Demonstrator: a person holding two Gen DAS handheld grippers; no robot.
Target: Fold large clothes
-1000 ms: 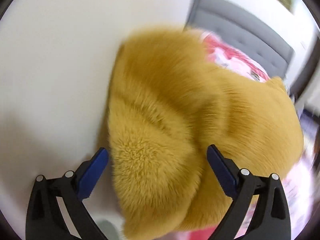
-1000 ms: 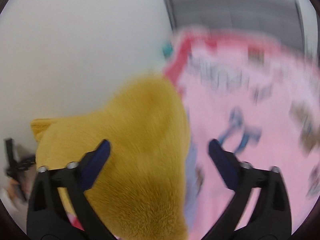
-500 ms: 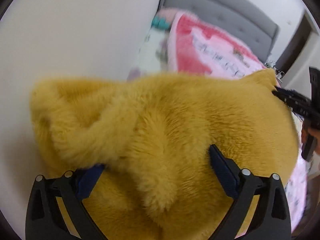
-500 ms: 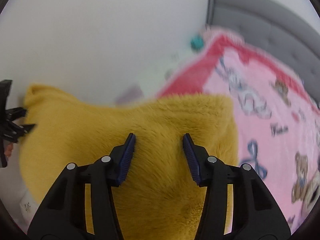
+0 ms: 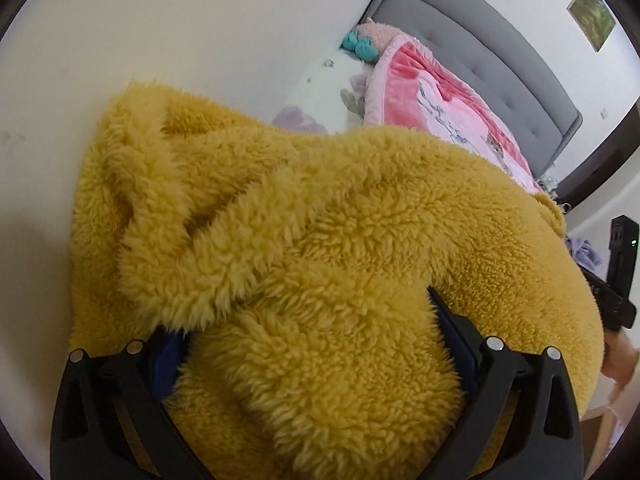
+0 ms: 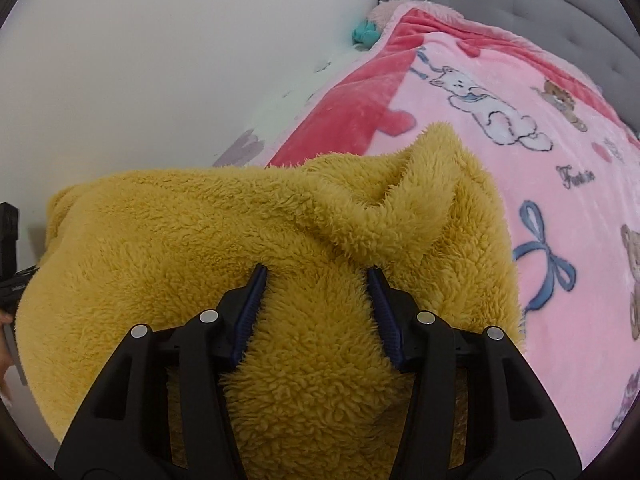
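Note:
A thick yellow fleece garment (image 5: 320, 220) (image 6: 180, 240) hangs bunched over the edge of the bed. It fills the lower half of both wrist views. My left gripper (image 5: 304, 316) stands wide, with a fat fold of fleece between its fingers and draped over the left one. My right gripper (image 6: 317, 268) has its blue pads (image 6: 250, 308) pressed into a ridge of the fleece, and its jaws are opening slightly. The right gripper's black body (image 5: 618, 280) shows at the far right of the left wrist view.
A pink blanket (image 6: 520, 128) (image 5: 440, 92) with bear prints covers the bed beyond the garment. A grey padded headboard (image 5: 480, 52) stands behind it, and a pink and teal plush toy (image 5: 360, 44) lies by the white wall (image 5: 160, 40).
Both grippers came down onto the fleece. The right jaws went from wide apart to narrow around a fold of it. The left jaws stayed wide while fleece came over the left finger.

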